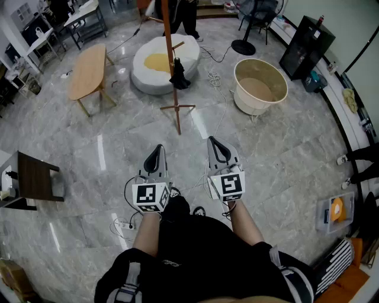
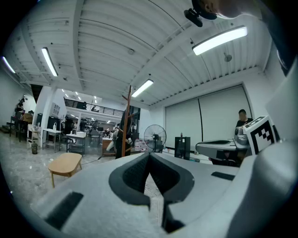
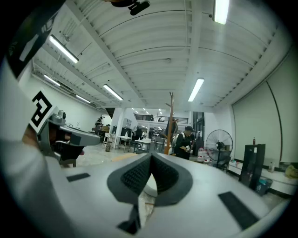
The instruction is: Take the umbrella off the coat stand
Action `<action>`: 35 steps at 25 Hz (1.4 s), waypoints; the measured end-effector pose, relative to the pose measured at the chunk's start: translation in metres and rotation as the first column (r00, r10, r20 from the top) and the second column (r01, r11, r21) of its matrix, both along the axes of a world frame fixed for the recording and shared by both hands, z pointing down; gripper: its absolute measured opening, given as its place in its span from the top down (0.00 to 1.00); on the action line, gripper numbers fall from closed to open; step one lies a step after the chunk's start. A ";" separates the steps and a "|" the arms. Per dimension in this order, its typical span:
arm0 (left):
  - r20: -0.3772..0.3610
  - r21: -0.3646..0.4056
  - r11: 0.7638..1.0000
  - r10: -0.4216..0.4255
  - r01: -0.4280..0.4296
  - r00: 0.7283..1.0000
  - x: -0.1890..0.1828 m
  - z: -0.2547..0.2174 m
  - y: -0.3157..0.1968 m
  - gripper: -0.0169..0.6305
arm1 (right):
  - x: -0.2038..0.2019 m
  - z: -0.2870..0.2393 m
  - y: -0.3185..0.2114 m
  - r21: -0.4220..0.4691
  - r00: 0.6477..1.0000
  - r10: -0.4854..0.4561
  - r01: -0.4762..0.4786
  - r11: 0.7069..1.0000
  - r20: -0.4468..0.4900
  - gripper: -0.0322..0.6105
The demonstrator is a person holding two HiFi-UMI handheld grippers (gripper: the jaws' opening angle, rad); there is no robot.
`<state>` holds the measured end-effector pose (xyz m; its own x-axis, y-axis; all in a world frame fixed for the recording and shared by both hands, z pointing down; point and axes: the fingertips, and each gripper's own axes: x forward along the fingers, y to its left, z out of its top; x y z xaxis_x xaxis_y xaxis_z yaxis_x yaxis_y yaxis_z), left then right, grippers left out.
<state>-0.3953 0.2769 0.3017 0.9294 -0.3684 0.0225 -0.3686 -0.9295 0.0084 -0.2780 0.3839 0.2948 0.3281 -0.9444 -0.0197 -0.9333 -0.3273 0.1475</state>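
A tall wooden coat stand rises from a cross-shaped foot on the marble floor ahead of me. A folded black umbrella hangs from a peg partway up its pole. Both grippers are held level in front of my body, well short of the stand. The left gripper has its jaws together with nothing between them, and so does the right gripper. In the left gripper view the stand's pole shows far beyond the tips. The right gripper view shows the pole and the dark umbrella beyond its tips.
A white round cushion with a yellow middle lies behind the stand, a person beyond it. An oval wooden table is at the left, a beige tub at the right. Cables trail across the floor. A dark side table sits near left.
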 end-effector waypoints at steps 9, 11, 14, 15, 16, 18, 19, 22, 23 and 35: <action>0.015 -0.009 1.000 0.011 -0.011 1.000 0.024 0.010 0.024 0.98 | 0.023 0.010 0.015 -0.025 0.999 -0.035 0.035 0.999 -0.004 0.94; 0.021 -0.018 1.000 0.005 -0.005 1.000 0.025 0.014 0.026 0.98 | 0.025 0.011 0.018 -0.001 0.998 -0.057 0.057 0.998 0.035 0.94; 0.037 -0.027 1.000 -0.006 0.007 0.999 0.022 0.022 0.027 0.98 | 0.016 0.019 0.024 -0.024 0.993 -0.112 0.113 0.993 0.035 0.94; 0.042 -0.029 1.000 -0.008 0.009 0.999 0.022 0.025 0.028 0.98 | 0.015 0.023 0.026 -0.043 0.992 -0.124 0.125 0.991 0.025 0.93; 0.048 -0.033 0.999 -0.007 0.008 0.999 0.022 0.028 0.029 0.98 | 0.015 0.027 0.028 -0.059 0.991 -0.132 0.133 0.989 0.022 0.93; 0.063 -0.042 0.999 0.002 0.001 0.998 0.026 0.034 0.030 0.98 | 0.018 0.035 0.030 -0.073 0.990 -0.139 0.141 0.987 0.037 0.92; 0.073 -0.044 0.999 0.009 -0.006 0.997 0.028 0.037 0.030 0.98 | 0.020 0.039 0.031 -0.076 0.989 -0.138 0.142 0.987 0.046 0.91; 0.097 -0.052 0.998 0.025 -0.020 0.995 0.038 0.047 0.025 0.98 | 0.028 0.050 0.027 -0.088 0.989 -0.133 0.139 0.986 0.064 0.85; 0.101 -0.058 0.998 0.027 -0.022 0.994 0.041 0.050 0.021 0.98 | 0.032 0.054 0.024 -0.095 0.989 -0.132 0.138 0.986 0.072 0.82; 0.115 -0.105 0.994 0.053 -0.041 0.992 0.114 0.067 -0.060 0.98 | 0.106 0.076 -0.047 -0.169 0.979 -0.155 0.177 0.970 0.133 0.57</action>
<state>-0.2811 0.2168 0.3684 0.9342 -0.3147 0.1679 -0.3287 -0.9423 0.0632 -0.1716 0.3365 0.3706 0.1560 -0.9704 0.1841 -0.9867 -0.1444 0.0749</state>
